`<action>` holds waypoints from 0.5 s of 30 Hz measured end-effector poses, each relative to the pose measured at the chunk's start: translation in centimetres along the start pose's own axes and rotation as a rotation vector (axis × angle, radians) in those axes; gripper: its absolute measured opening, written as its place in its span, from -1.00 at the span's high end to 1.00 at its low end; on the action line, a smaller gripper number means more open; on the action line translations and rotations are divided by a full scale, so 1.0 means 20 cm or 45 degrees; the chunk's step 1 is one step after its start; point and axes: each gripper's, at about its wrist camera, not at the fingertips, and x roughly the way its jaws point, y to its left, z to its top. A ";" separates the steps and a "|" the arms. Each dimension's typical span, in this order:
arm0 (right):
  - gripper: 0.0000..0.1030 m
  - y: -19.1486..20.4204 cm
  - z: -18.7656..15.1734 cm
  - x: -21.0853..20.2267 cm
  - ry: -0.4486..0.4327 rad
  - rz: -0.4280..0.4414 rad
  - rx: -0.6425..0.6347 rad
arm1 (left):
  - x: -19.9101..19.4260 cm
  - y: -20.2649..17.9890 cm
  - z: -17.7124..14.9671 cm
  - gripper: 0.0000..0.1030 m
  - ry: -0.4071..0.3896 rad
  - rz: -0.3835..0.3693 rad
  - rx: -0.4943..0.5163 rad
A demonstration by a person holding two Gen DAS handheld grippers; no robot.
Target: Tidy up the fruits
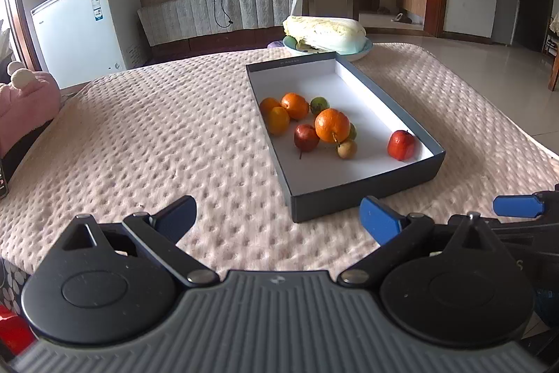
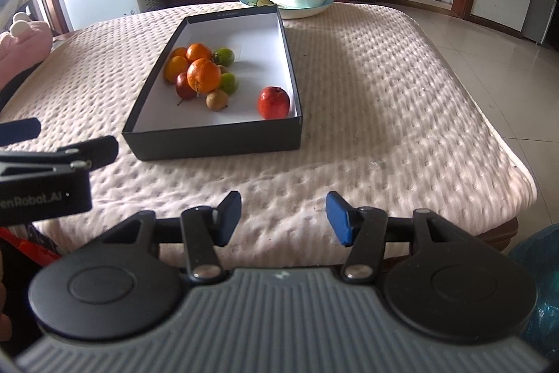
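Pale pink quilted cloth (image 1: 146,135) covers the table, with a white chest freezer (image 1: 75,30) behind its far left corner and a pink plush toy (image 1: 24,100) at the left edge. Low over the near side, the left gripper (image 1: 279,219) has its fingers spread wide with nothing between them; beyond it lies a dark shallow box (image 1: 363,194) holding clustered oranges (image 1: 332,124), small green and brown fruits and a red apple (image 1: 401,145) alone in the near right corner — a cabbage (image 1: 325,32) on a plate sits just behind the box. Further right, the right gripper (image 2: 283,219) hovers over bare cloth near the table's edge, fingers partly open and empty — well short of the box.
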 end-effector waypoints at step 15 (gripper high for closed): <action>-0.09 0.01 0.00 0.01 0.008 0.002 -0.014 | 0.01 0.00 0.00 -0.97 0.006 -0.001 -0.005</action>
